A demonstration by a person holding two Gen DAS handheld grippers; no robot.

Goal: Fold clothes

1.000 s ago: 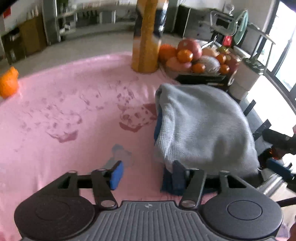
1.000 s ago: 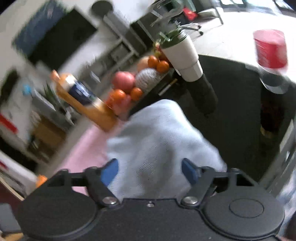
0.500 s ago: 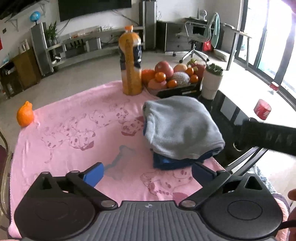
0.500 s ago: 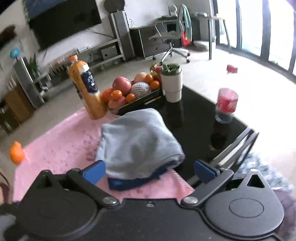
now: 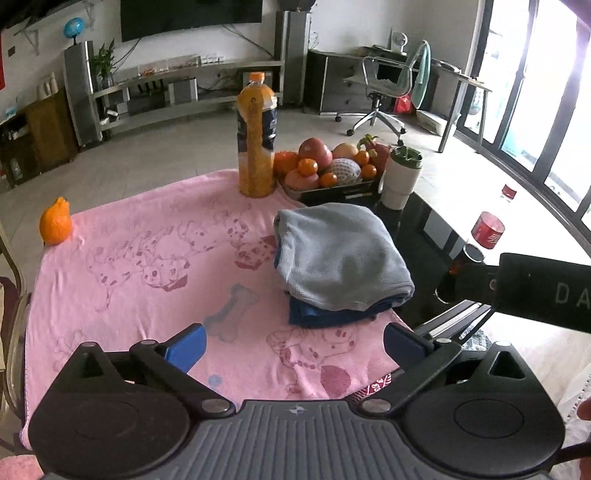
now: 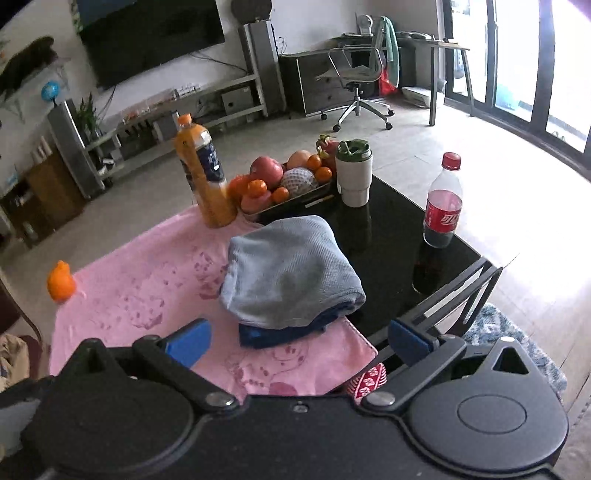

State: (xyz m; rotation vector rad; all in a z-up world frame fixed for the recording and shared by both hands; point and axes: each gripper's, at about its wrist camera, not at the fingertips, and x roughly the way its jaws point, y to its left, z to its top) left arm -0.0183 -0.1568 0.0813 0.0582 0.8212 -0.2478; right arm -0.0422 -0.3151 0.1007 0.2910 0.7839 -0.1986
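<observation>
Blue garment (image 5: 332,315) mostly hidden under grey garment (image 5: 340,258)

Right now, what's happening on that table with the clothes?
Nobody is gripping anything. The left gripper and right gripper are both open, held back above the pink blanket. A folded grey garment lies stacked on a folded blue one near the blanket's edge, beside the fruit tray.

Folded grey garment (image 6: 288,266) (atop blue garment (image 6: 280,334))

We find a home living room: wall-mounted black television (image 5: 192,14), long grey media shelf (image 5: 184,79), chrome swivel chair (image 6: 356,79), tiled floor (image 5: 155,155).
</observation>
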